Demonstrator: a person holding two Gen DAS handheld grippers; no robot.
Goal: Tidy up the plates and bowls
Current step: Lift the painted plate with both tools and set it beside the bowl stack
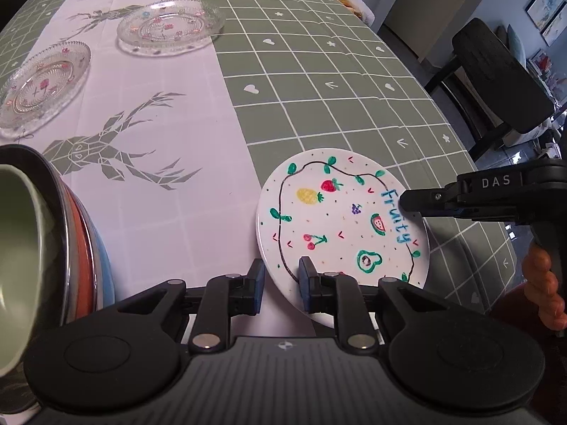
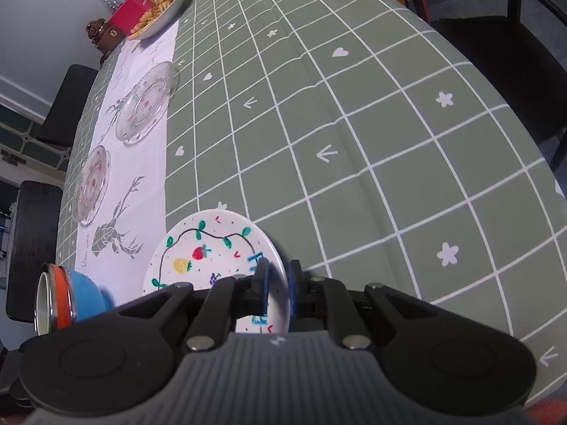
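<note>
A white plate (image 1: 336, 219) painted with fruits and the word "Fruity" hangs low over the green checked tablecloth (image 1: 319, 71); I cannot tell whether it touches. My left gripper (image 1: 281, 276) is shut on its near left rim, one finger on the painted face and the other outside the edge. My right gripper (image 1: 405, 205) reaches in from the right and pinches the rim by the lettering. In the right wrist view the same plate (image 2: 212, 244) sits with its rim between the pads of the right gripper (image 2: 278, 276).
A stack of nested bowls (image 1: 53, 248), green inside with orange and blue below, stands close on the left, also the bowl stack (image 2: 81, 301). Two glass plates (image 1: 170, 26) (image 1: 42, 85) lie on the white runner. Food dishes (image 2: 159, 14) fill the far end. Dark chairs (image 1: 503, 71) flank the table.
</note>
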